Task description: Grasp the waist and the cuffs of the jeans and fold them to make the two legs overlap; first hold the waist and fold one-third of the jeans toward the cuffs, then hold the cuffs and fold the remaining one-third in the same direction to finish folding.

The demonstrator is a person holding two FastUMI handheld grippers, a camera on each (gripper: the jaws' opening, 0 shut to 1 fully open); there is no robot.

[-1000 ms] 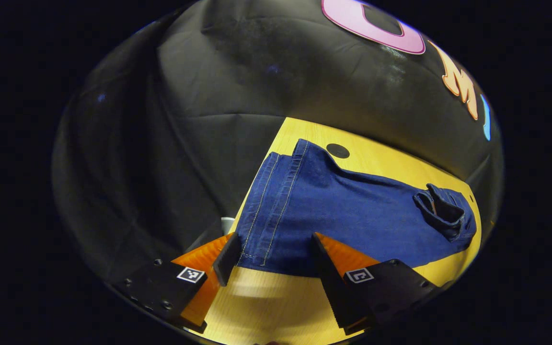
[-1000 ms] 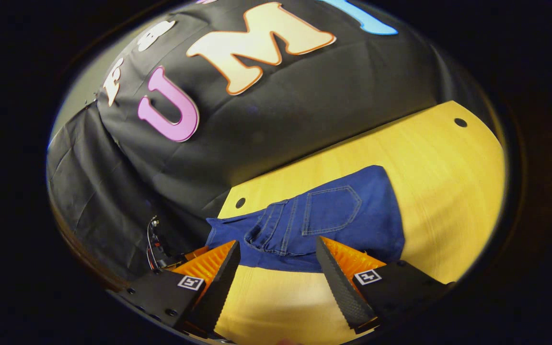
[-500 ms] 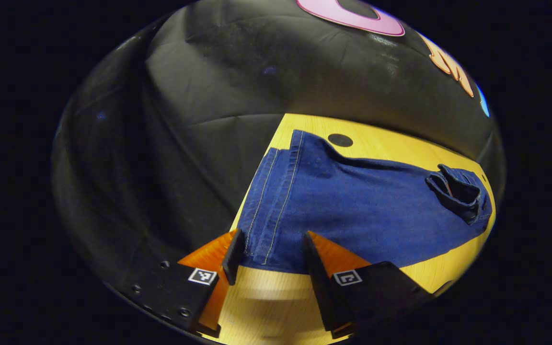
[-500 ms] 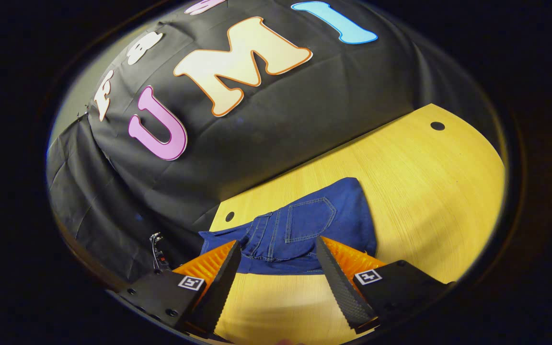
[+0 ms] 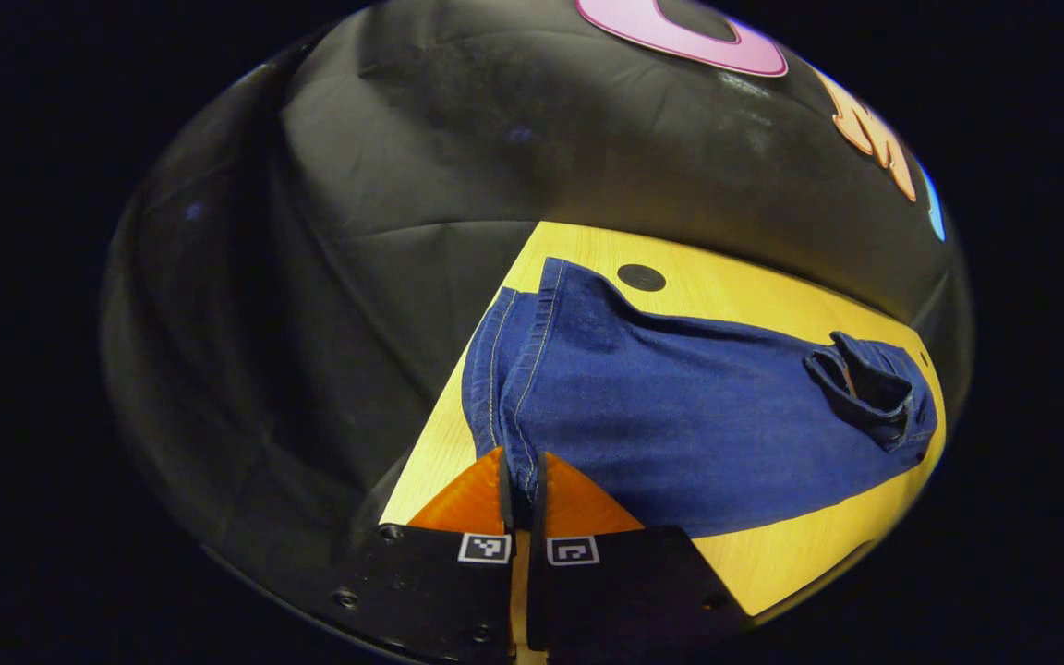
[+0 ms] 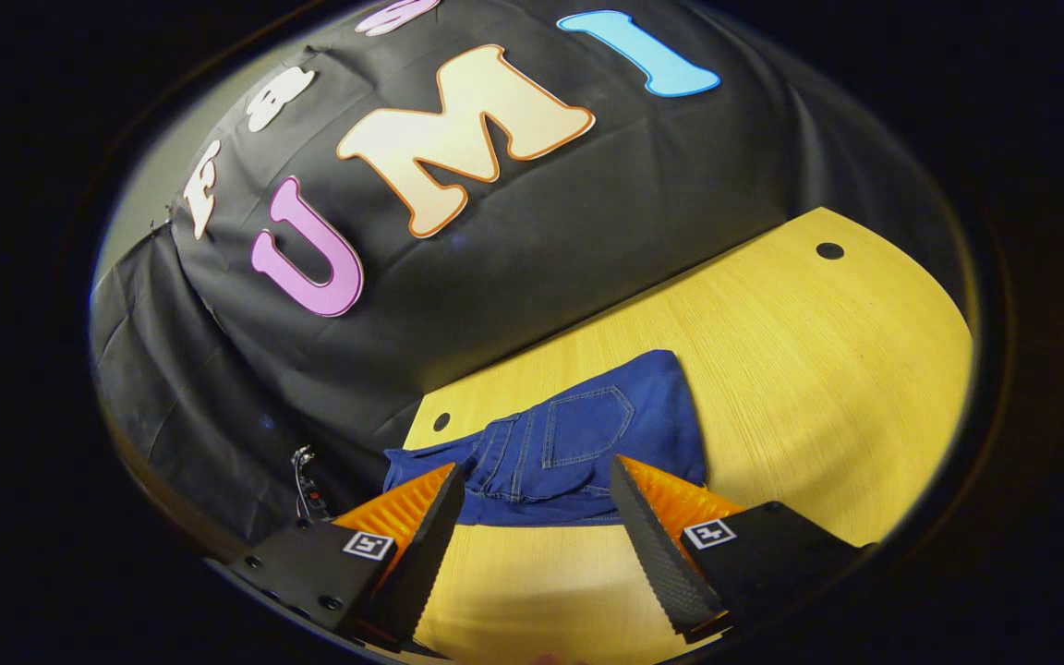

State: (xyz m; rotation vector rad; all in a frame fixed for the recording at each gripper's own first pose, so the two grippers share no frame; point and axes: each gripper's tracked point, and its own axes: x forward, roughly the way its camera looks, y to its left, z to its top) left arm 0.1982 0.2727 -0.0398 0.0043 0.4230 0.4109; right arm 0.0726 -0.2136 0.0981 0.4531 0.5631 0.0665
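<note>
Bare tabletop (image 6: 828, 369) right of the jeans (image 6: 578, 443), open for passage. Narrower bare strip (image 5: 800, 545) along the near edge of the denim. Booth wall (image 5: 384, 259) close behind the table's far edge, blocking reach beyond.

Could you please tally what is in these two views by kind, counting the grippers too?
Jeans: 1
Table: 1
Table holes: 2
Grippers: 2, left gripper and right gripper
Total: 6

Dim booth, sharp focus, fisheye-warped edges
</note>
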